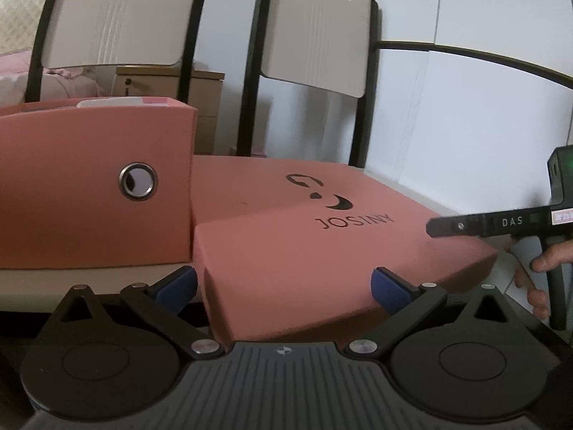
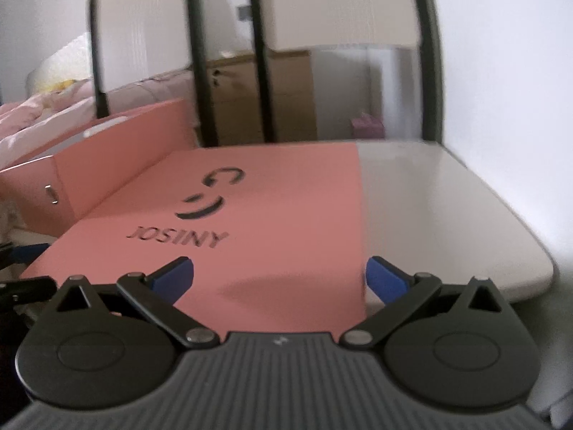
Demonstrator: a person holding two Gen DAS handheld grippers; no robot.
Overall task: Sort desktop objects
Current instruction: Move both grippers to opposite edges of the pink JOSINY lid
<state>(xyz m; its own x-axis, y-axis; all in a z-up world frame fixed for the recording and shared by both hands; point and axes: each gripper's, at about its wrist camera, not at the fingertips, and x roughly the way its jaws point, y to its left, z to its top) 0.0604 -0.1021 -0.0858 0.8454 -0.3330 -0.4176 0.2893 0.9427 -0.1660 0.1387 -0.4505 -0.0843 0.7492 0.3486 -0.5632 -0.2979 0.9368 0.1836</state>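
Clearly "JOSINY" reads on the pink box lid (image 1: 322, 236), "DAS" on the right gripper (image 1: 435, 228). Left gripper (image 1: 284, 286) fingers wide apart, empty; right too. Grey worktop (image 2: 447, 215), bed (image 2: 46, 107) behind.

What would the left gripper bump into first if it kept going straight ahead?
Most likely the pink lid marked JOSINY. The left gripper is open, and the lid's near corner sits right between its blue fingers, so it would hit that first.
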